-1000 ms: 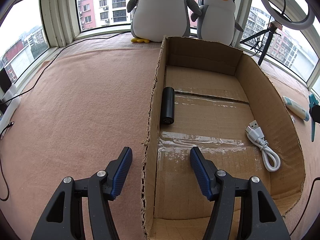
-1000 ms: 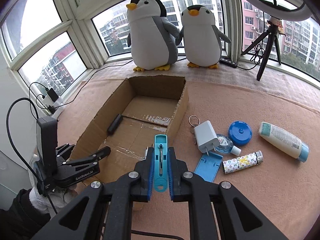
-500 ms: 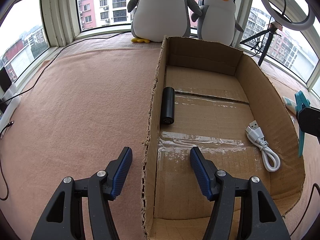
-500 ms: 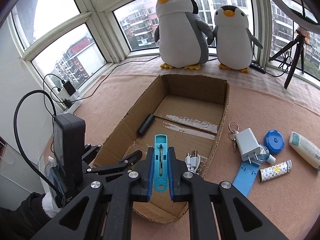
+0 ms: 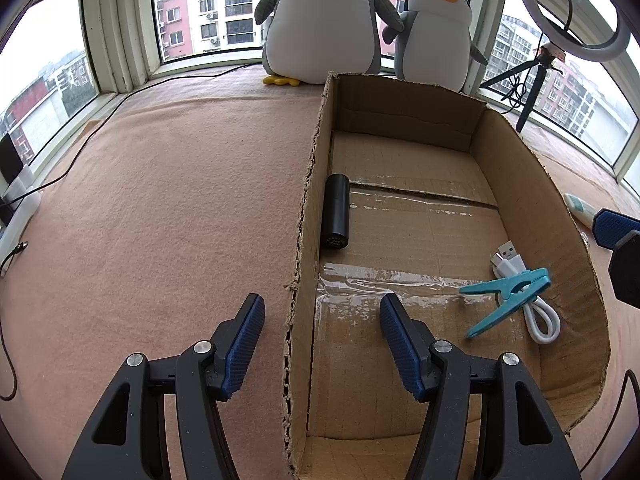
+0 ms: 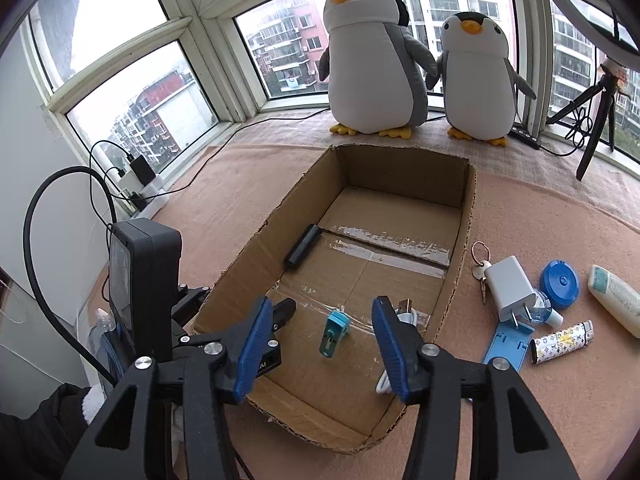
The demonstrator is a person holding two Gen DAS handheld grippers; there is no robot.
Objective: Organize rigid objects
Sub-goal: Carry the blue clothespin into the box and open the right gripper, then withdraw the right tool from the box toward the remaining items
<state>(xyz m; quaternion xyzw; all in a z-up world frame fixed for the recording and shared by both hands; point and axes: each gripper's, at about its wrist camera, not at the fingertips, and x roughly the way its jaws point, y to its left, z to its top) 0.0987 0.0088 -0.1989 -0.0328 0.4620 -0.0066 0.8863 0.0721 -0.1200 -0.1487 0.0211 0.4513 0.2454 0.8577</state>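
Cardboard box: open-topped cardboard box (image 6: 460,236) with ragged torn rims, mid-frame in the right wrist view; clear tape strips cross its floor.
Open room: bare pink felt surface (image 5: 168,208) fills the left half of the left wrist view.
Left claw: left claw (image 5: 320,332) spread wide, straddling the box's left wall, one pad outside, one inside; grips nothing.
Right claw: right claw (image 6: 320,344) gaping wide above the box's near end, empty.
Clothespin: teal plastic clothespin (image 5: 506,298) in the box, lower right of the left wrist view, across the white USB cable (image 5: 536,312); whether it rests or is mid-air I cannot tell.
Black cylinder: smooth black cylinder (image 5: 336,216) lies along the box's left wall.
Outside, right: white charger (image 6: 510,288), keys (image 6: 480,268), blue round lid (image 6: 560,282), patterned lighter (image 6: 562,342), lotion tube (image 6: 616,300).
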